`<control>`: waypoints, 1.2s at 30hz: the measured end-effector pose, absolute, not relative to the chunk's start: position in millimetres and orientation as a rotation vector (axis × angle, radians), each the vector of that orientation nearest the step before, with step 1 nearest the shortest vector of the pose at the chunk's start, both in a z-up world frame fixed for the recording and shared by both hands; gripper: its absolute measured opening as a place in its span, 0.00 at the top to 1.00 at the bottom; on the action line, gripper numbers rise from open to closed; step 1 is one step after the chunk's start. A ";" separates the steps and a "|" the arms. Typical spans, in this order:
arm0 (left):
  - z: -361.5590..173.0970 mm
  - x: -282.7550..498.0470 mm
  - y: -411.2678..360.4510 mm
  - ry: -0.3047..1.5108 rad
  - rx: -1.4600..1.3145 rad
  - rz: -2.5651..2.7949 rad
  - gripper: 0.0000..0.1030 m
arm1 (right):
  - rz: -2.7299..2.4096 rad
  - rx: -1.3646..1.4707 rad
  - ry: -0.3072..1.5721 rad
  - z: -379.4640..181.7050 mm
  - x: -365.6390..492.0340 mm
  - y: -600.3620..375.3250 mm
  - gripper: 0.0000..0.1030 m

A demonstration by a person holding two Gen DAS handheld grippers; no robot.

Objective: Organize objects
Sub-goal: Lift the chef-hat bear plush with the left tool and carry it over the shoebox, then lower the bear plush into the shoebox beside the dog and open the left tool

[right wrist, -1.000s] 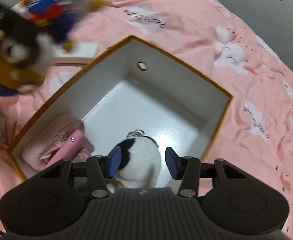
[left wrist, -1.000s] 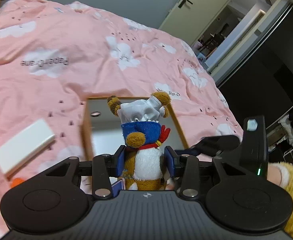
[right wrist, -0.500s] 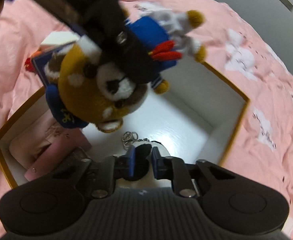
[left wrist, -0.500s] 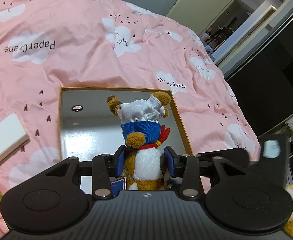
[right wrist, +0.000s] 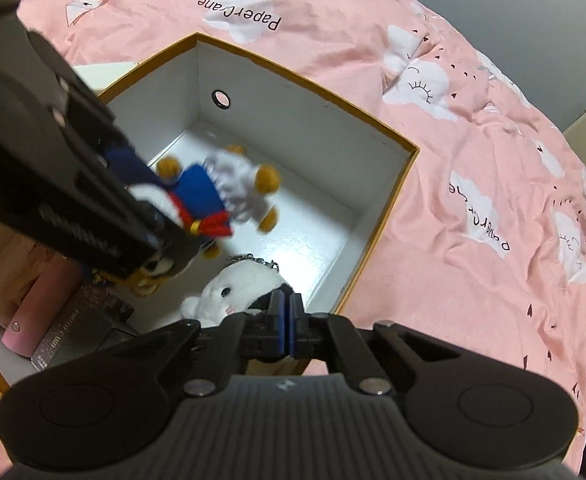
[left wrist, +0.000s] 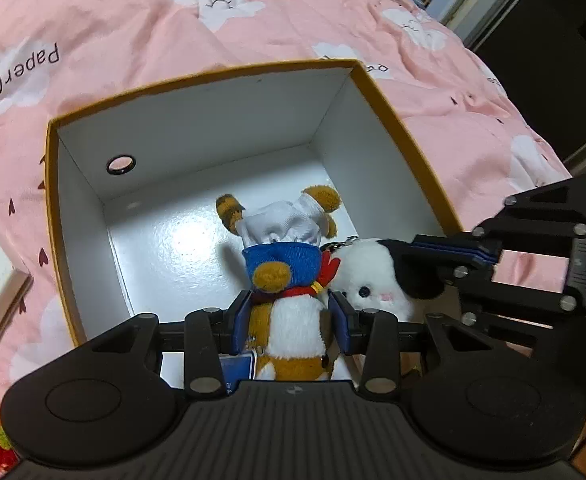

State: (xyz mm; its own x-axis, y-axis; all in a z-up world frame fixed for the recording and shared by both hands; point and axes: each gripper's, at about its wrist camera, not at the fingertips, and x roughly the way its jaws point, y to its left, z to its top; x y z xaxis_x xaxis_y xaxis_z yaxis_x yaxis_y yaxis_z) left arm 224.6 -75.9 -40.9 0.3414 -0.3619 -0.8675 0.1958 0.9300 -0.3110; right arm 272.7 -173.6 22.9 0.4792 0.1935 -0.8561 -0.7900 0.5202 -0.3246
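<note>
Plush bear toy [left wrist: 289, 280], clamped in the left hand-held gripper [left wrist: 291, 316], is now descending inside the box [left wrist: 393, 100]; the right hand-held gripper [right wrist: 286, 320] is pinching the white plush's [right wrist: 237, 288] black ear beside it.

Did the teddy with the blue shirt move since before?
Yes. The teddy, clamped in the left gripper, has gone down into the box; earlier it hung above the rim, now the walls surround it.
</note>
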 end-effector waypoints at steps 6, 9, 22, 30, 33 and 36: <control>-56.6 226.1 -75.6 1.163 -0.268 -0.342 0.55 | 0.681 -0.811 0.868 21.9 265.7 -175.4 0.99; -66.9 226.7 -79.4 1.192 -0.274 -0.327 0.55 | 0.681 -0.811 0.871 21.9 267.1 -175.3 0.99; -62.1 230.6 -66.7 1.231 -0.297 -0.375 0.38 | 0.681 -0.820 0.875 22.1 263.3 -177.8 0.99; -55.3 223.0 -70.9 1.271 -0.172 -0.390 0.65 | 0.681 -0.833 0.870 22.2 261.0 -177.8 0.98; -63.0 223.1 -66.6 1.269 -0.258 -0.382 0.66 | 0.675 -0.814 0.877 21.4 262.3 -178.0 0.97; -70.1 221.9 -65.2 1.263 -0.306 -0.374 0.65 | 0.666 -0.807 0.884 18.4 264.3 -178.7 0.97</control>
